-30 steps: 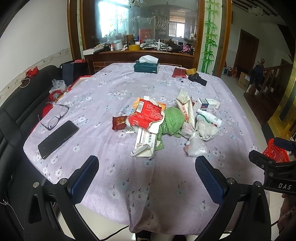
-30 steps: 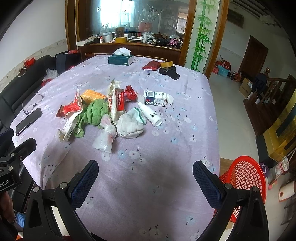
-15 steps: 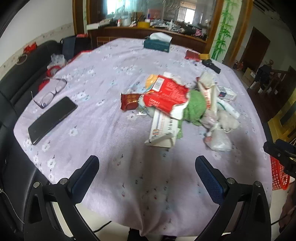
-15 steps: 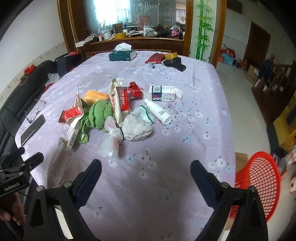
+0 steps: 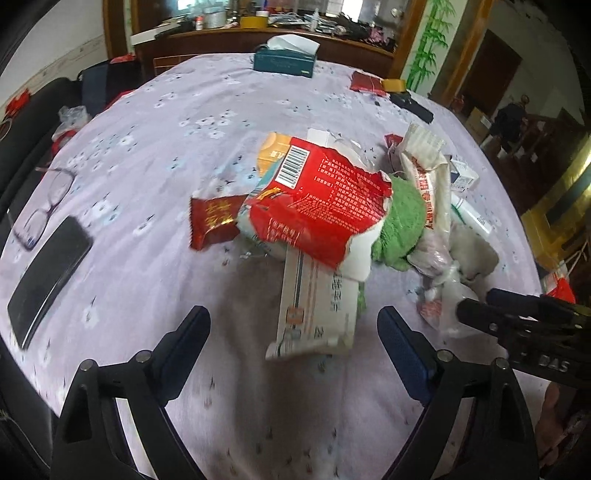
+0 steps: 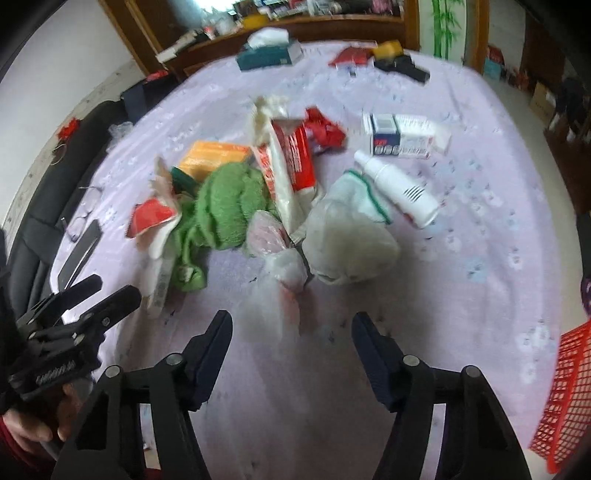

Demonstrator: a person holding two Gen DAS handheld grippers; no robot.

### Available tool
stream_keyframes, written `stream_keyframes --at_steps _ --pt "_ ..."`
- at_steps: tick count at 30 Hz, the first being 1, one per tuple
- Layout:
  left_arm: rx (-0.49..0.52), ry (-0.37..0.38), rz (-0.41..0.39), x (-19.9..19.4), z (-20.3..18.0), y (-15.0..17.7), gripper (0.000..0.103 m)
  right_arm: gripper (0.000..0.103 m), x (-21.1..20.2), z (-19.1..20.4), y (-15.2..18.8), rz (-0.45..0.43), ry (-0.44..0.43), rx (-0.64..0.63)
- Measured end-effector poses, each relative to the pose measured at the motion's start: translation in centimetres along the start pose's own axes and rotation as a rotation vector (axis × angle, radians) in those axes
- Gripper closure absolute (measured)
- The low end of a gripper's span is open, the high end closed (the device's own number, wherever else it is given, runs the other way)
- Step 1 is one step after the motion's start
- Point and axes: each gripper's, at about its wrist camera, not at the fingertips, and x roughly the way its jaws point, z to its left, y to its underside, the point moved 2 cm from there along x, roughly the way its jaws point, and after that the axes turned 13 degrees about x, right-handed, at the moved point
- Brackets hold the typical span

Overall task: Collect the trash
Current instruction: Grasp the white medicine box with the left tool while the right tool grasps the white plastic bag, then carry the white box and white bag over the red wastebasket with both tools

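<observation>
The right hand-held gripper (image 6: 291,347), empty and closing, is lining up with the clear plastic bag (image 6: 286,267) just ahead on the tabletop (image 6: 480,229); the left hand-held gripper (image 5: 293,332), also empty, is narrowing slightly.

A lived-in home dining room is showing here: a floral tablecloth (image 5: 155,122) is covering a big table, with a tissue box (image 5: 284,62) sitting near a cluttered wooden sideboard (image 5: 258,35). A black sofa (image 6: 37,221) is flanking it, and bamboo wall decoration (image 5: 428,40) is running beside a wooden doorway.
</observation>
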Motion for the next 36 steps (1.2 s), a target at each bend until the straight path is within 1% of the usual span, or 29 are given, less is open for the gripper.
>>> stream_keyframes --at_steps 3,4,6,7,8,9,10,11,12,16,17,18,22,27,30,36 --pt "0.031 0.006 0.012 1.2 -0.2 -0.5 0.014 0.040 1.6 0.5 -0.7 0.019 0.020 0.016" --pt "0.043 0.008 0.015 1.5 -0.3 -0.6 0.017 0.041 1.9 0.7 -0.8 0.021 0.025 0.019" --pt "0.066 0.011 0.023 2.3 -0.4 -0.9 0.021 0.046 2.6 1.1 -1.1 0.022 0.042 0.024" --pt "0.075 0.014 0.028 2.6 -0.5 -1.1 0.023 0.051 2.9 1.3 -1.2 0.025 0.048 0.029" --pt "0.083 0.021 0.031 3.0 -0.5 -1.2 0.023 0.058 3.1 1.3 -1.4 0.028 0.051 0.034" --pt "0.089 0.023 0.032 3.2 -0.6 -1.4 0.024 0.062 3.4 1.3 -1.4 0.038 0.051 0.045" --pt "0.096 0.024 0.033 3.4 -0.6 -1.5 0.024 0.068 3.4 1.3 -1.4 0.041 0.048 0.050" --pt "0.106 0.026 0.033 3.6 -0.7 -1.6 0.025 0.069 3.4 1.3 -1.4 0.041 0.047 0.054" --pt "0.113 0.028 0.033 3.8 -0.7 -1.7 0.027 0.070 3.2 1.4 -1.4 0.035 0.054 0.053" --pt "0.142 0.035 0.048 4.6 -1.2 -2.0 0.048 0.071 2.4 1.0 -1.2 0.020 0.052 0.068" --pt "0.148 0.041 0.051 4.8 -1.3 -2.0 0.050 0.071 2.1 0.9 -1.1 0.016 0.051 0.075" --pt "0.154 0.044 0.051 4.8 -1.4 -2.0 0.055 0.071 1.6 0.7 -1.0 0.010 0.049 0.082" --pt "0.180 0.041 0.044 4.6 -1.9 -1.8 0.056 0.071 0.2 0.2 -0.5 -0.011 0.040 0.092" --pt "0.175 0.047 0.022 3.1 -2.3 -1.4 0.056 0.071 -2.1 -0.5 0.3 -0.053 0.036 0.100" --pt "0.171 0.056 0.000 1.5 -2.8 -1.1 0.056 0.071 -3.1 -0.8 0.8 -0.075 0.035 0.097" --pt "0.175 0.066 -0.075 -2.4 -4.1 -1.0 0.056 0.071 -5.4 -1.1 1.4 -0.126 0.038 0.091"
